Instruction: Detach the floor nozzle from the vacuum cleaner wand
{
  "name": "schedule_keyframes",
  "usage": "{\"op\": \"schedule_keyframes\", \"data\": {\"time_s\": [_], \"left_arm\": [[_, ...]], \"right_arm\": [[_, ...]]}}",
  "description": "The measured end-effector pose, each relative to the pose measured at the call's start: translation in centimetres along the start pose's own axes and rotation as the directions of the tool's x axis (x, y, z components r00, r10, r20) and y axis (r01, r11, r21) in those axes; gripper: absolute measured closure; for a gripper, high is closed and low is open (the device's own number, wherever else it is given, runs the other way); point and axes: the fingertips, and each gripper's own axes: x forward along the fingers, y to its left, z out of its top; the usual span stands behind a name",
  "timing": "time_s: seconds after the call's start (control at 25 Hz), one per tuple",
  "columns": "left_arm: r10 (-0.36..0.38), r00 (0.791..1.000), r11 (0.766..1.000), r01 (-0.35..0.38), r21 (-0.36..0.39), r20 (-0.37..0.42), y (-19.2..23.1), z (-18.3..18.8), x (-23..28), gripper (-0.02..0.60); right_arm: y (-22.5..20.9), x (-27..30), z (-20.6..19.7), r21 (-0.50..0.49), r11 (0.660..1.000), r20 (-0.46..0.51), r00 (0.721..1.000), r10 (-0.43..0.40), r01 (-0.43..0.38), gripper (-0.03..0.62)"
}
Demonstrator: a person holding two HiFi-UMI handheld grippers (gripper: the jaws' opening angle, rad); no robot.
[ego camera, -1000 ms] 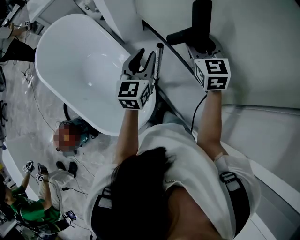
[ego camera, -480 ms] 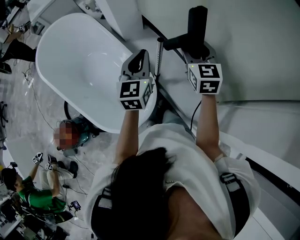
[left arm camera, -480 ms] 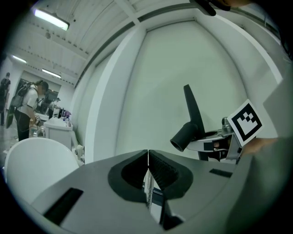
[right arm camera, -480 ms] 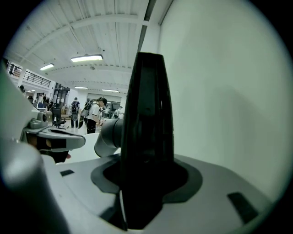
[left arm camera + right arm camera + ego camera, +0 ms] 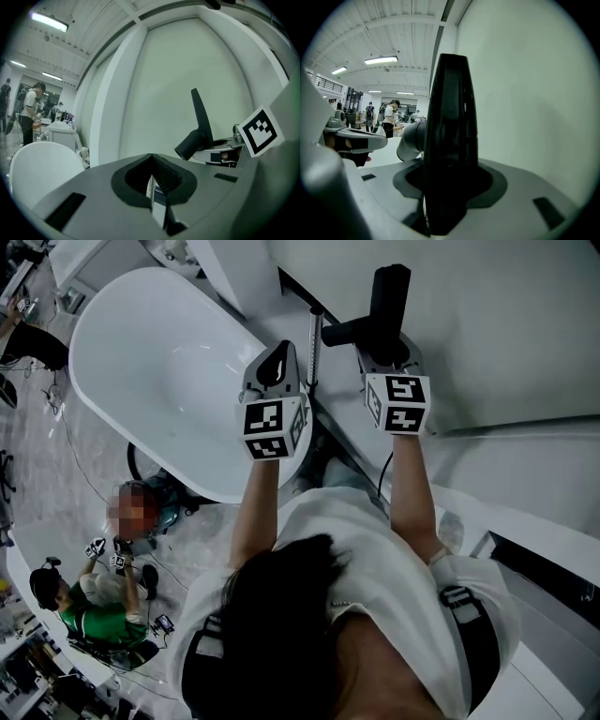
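**Head view.** At one o'clock the right tool (image 5: 386, 341) is clamped on the black floor nozzle (image 5: 388, 296), whose flat body stands out past the jaws toward twelve. The nozzle's neck (image 5: 345, 332) juts toward nine. At twelve the thin metal wand (image 5: 315, 348) runs just beside the right flank of the left tool (image 5: 279, 352). That tool's jaws have just drawn together with nothing between them, and the wand lies outside them. A white bathtub (image 5: 141, 362) fills ten o'clock.

**Left gripper view.** The left tool's (image 5: 150, 157) jaw tips meet at centre. A pale sliver (image 5: 152, 187) shows through the slit toward six, and what it is cannot be told. The floor nozzle (image 5: 200, 117) stands at two o'clock. Its neck (image 5: 189, 146) ends in a dark mouth that looks open — I cannot tell whether it sits on the wand.

**Right gripper view.** The floor nozzle's (image 5: 450, 131) dark slab fills the gap of the right tool (image 5: 450, 187), with both pads pressed on it. The neck (image 5: 411, 140) points to nine.

**Handling.** The nozzle looks like stiff, light, smooth plastic. A hold across the flat body near the neck is probably firmest. The wand is likely rigid, round and slippery, so it is best taken close to the joint and pulled straight along its length rather than bent.
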Motion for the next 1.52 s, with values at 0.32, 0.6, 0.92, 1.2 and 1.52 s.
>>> {"op": "schedule_keyframes", "data": {"time_s": [0.32, 0.6, 0.92, 1.2, 1.52], "left_arm": [[0.019, 1.000, 1.000, -0.019, -0.011, -0.017, -0.2, -1.1, -1.0, 0.578], [0.022, 0.998, 1.000, -0.022, 0.003, -0.063, -0.7, -2.8, -1.8, 0.578], [0.028, 0.996, 1.000, -0.027, 0.009, -0.081, -1.3, -3.7, -2.8, 0.578], [0.039, 0.997, 0.999, -0.039, 0.001, -0.068, -1.5, -3.4, -3.2, 0.578], [0.040, 0.997, 0.999, -0.040, 0.002, -0.069, -1.8, -3.8, -3.9, 0.578]], "right_arm": [[1.6, -1.7, -1.7, 0.035, 0.999, 0.000, 0.999, -0.035, 0.035, 0.375], [3.3, -2.4, -2.8, 0.047, 0.999, -0.010, 1.000, -0.010, 0.010, 0.375], [4.6, -3.3, -3.0, 0.038, 0.999, -0.002, 1.000, -0.010, 0.010, 0.375], [4.9, -4.0, -3.2, 0.013, 1.000, -0.008, 1.000, -0.016, 0.016, 0.375], [5.6, -4.8, -3.3, 0.004, 1.000, 0.003, 1.000, -0.006, 0.006, 0.375]]}}
